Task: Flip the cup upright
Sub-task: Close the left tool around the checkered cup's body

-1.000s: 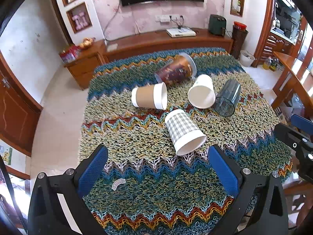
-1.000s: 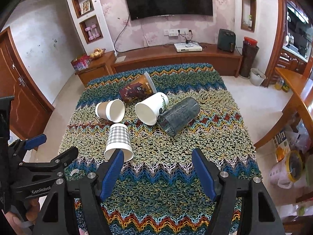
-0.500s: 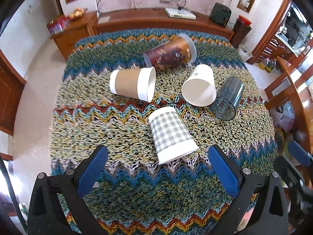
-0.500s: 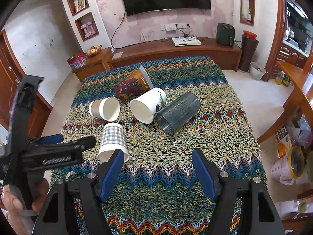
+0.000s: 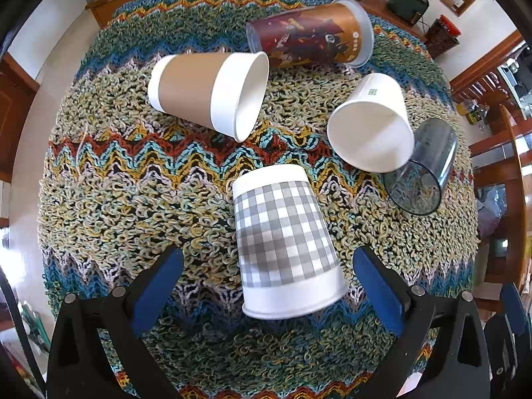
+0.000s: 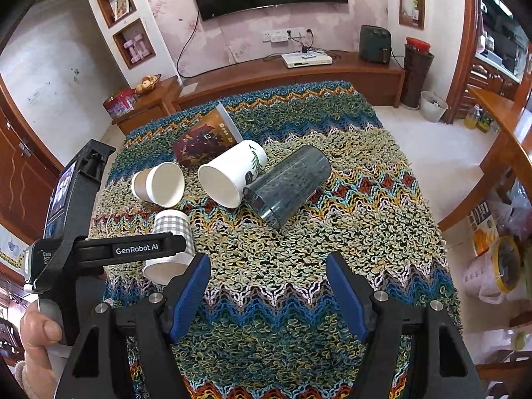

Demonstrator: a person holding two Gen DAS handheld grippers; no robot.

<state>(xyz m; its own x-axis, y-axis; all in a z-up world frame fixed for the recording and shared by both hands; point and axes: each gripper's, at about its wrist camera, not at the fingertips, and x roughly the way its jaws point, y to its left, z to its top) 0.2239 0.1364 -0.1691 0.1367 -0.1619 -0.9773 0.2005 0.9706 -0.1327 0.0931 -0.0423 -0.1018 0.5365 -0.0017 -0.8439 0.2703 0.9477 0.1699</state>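
Several cups lie on their sides on a knitted zigzag cloth. A grey checked paper cup lies nearest, its mouth toward me. My left gripper is open, its blue fingers on either side of that cup's rim end, not touching. The checked cup also shows in the right wrist view, partly hidden behind the left gripper's body. My right gripper is open and empty above bare cloth.
A brown-sleeved cup, a white cup, a dark clear tumbler and a tall printed cup lie beyond. A wooden TV cabinet stands behind the table; a wooden table at right.
My left gripper has moved forward and down over the table, so the checked cup now lies between its fingers. The right gripper has barely moved.
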